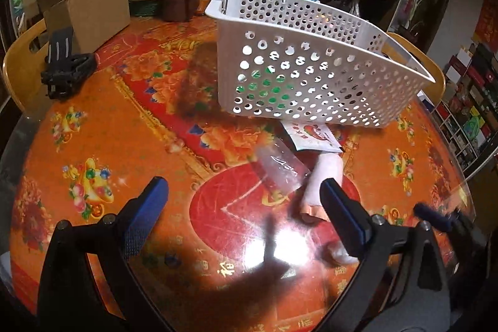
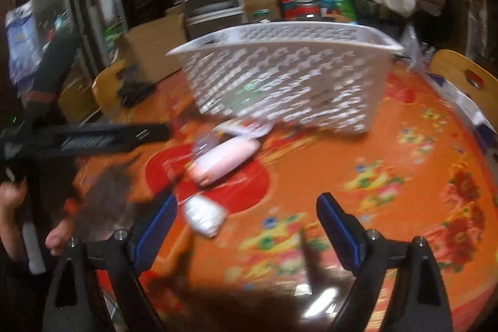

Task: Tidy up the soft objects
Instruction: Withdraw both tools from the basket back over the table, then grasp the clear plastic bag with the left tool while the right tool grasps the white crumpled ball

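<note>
Cluttered shelves ring the orange table (image 1: 93,145) where my left tool (image 1: 246,201) and right tool (image 2: 246,213), both spread wide and empty, hang above a pink soft roll (image 1: 323,176) near the white basket (image 1: 311,77); squeezing its middle should lift it cleanly.

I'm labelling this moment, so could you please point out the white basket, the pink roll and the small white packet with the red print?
white basket (image 1: 311,73), left wrist view, on its perforated near wall.
pink roll (image 2: 227,159), right wrist view, on its middle.
small white packet (image 1: 314,137), left wrist view, on its printed face.
</note>
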Tool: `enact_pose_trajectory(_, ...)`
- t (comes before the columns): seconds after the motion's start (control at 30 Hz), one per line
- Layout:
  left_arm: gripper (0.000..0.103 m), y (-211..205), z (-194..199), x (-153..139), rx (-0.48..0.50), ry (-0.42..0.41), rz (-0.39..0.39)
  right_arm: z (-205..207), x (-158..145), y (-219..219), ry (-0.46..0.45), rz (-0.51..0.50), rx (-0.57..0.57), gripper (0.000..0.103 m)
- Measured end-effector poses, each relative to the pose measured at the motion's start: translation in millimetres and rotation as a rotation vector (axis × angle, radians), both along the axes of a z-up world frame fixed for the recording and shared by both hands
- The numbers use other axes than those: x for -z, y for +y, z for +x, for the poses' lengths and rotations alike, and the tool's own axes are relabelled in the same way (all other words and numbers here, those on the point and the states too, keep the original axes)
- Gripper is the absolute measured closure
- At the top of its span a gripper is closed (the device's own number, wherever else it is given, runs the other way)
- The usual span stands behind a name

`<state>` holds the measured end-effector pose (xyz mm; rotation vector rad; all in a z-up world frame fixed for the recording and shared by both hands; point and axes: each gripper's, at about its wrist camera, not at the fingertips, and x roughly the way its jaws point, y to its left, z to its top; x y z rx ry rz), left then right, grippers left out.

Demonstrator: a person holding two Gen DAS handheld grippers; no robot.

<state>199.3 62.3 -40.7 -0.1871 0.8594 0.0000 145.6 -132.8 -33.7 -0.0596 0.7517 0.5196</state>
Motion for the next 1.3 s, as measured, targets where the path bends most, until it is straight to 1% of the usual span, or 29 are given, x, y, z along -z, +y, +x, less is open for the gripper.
enact_pose_trajectory(0.1,0.006,-1.6,2.5,4.3,-0.008,-0.001,0.011,-4.0,6.4,13.8,0.011,-0.010,-0.032,0.022)
enact_pose_trajectory(0.13,0.006,-1.7,4.3,5.0,-0.011,0.000,0.014,-3.2,8.0,17.9,0.016,-0.017,-0.038,0.028)
enact_pose_trajectory(0.17,0.006,-1.0,5.6,6.6,-0.014,0.004,0.013,-2.4,9.7,21.7,0.020,-0.023,-0.041,0.030)
enact_pose_trajectory(0.2,0.006,0.8,6.3,9.0,-0.016,0.009,0.001,-2.1,11.7,25.0,0.025,-0.029,-0.045,0.033)
enact_pose_trajectory(0.27,0.006,3.8,7.2,10.5,-0.020,0.010,-0.012,-0.3,16.1,30.1,0.036,-0.044,-0.050,0.044)
enact_pose_trajectory(0.33,0.006,5.7,6.7,11.7,-0.024,0.006,-0.018,1.2,18.5,31.2,0.041,-0.049,-0.048,0.049)
enact_pose_trajectory(0.47,0.006,3.7,3.6,14.2,-0.014,0.002,-0.034,1.9,15.5,27.1,0.035,-0.036,-0.042,0.049)
enact_pose_trajectory(0.57,0.006,-8.5,0.4,16.7,0.025,-0.004,-0.034,3.6,13.7,21.1,0.042,-0.023,-0.037,0.049)
enact_pose_trajectory(0.63,0.006,-13.6,-1.0,17.9,0.033,-0.011,-0.026,4.3,15.9,24.4,0.051,-0.031,-0.052,0.049)
enact_pose_trajectory(0.7,0.006,-15.2,-2.6,18.0,0.035,-0.016,-0.036,3.3,18.6,29.7,0.056,-0.041,-0.073,0.049)
enact_pose_trajectory(0.73,0.006,-15.0,-3.3,17.9,0.035,-0.017,-0.040,2.7,19.6,32.0,0.055,-0.046,-0.079,0.050)
enact_pose_trajectory(0.77,0.006,-15.2,-4.3,18.0,0.032,-0.020,-0.042,3.0,20.9,34.2,0.056,-0.051,-0.084,0.057)
enact_pose_trajectory(0.8,0.006,-15.5,-5.4,18.1,0.032,-0.021,-0.042,3.6,21.7,34.8,0.059,-0.052,-0.085,0.060)
enact_pose_trajectory(0.83,0.006,-16.1,-6.0,18.9,0.034,-0.019,-0.041,4.7,22.8,34.2,0.063,-0.053,-0.082,0.068)
enact_pose_trajectory(0.87,0.006,-16.0,-6.9,20.0,0.036,-0.017,-0.041,5.5,23.3,32.9,0.065,-0.047,-0.080,0.069)
enact_pose_trajectory(1.0,0.006,-20.7,-5.9,25.8,0.046,-0.003,-0.046,5.6,17.8,16.8,0.049,-0.027,-0.055,0.070)
enact_pose_trajectory(1.2,0.006,-41.4,5.2,26.0,0.078,0.002,-0.006,18.3,11.8,-21.6,0.038,-0.017,0.043,0.070)
enact_pose_trajectory(1.27,0.006,-42.1,11.9,25.4,0.060,0.011,-0.012,22.1,9.6,-31.0,0.031,-0.019,0.063,0.070)
enact_pose_trajectory(1.3,0.006,-39.4,16.5,24.4,0.040,0.013,-0.029,24.2,7.9,-34.6,0.026,-0.021,0.072,0.070)
